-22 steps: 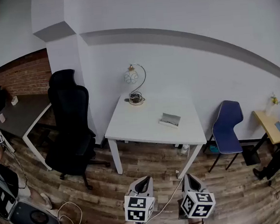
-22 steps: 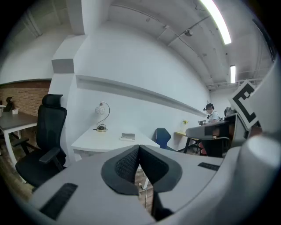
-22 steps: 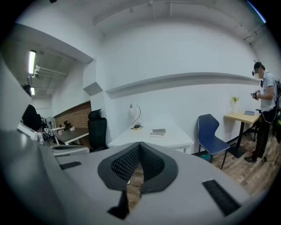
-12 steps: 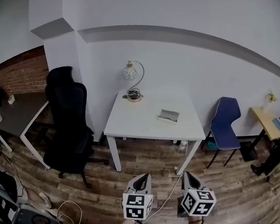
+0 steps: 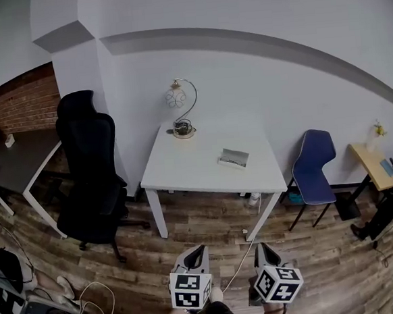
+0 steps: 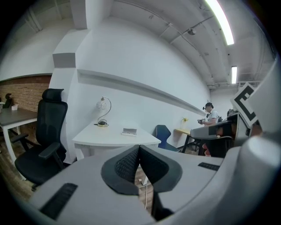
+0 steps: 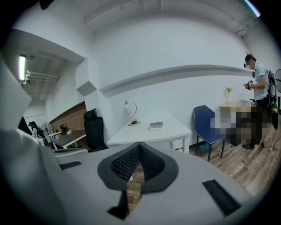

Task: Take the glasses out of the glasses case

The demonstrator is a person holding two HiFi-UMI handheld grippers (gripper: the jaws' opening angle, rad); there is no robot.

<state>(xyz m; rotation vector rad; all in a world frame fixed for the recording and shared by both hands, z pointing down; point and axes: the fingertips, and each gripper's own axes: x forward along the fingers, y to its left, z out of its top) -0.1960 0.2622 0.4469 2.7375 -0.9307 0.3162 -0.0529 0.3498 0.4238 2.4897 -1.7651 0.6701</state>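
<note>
Left hand-held gripper [image 6: 139, 151]: jaws pressed together, nothing held. Right hand-held gripper [image 7: 139, 149]: jaws likewise together, empty. Both held low, side by side, above wood floor [image 5: 188, 221]. Glasses case [image 5: 234, 158] seen well ahead of both, on white worktop [image 5: 198, 173], lying between their lines and a little nearer right one. Long axis judged roughly crosswise to approach. Lid state too small to tell; glasses not seen.
</note>
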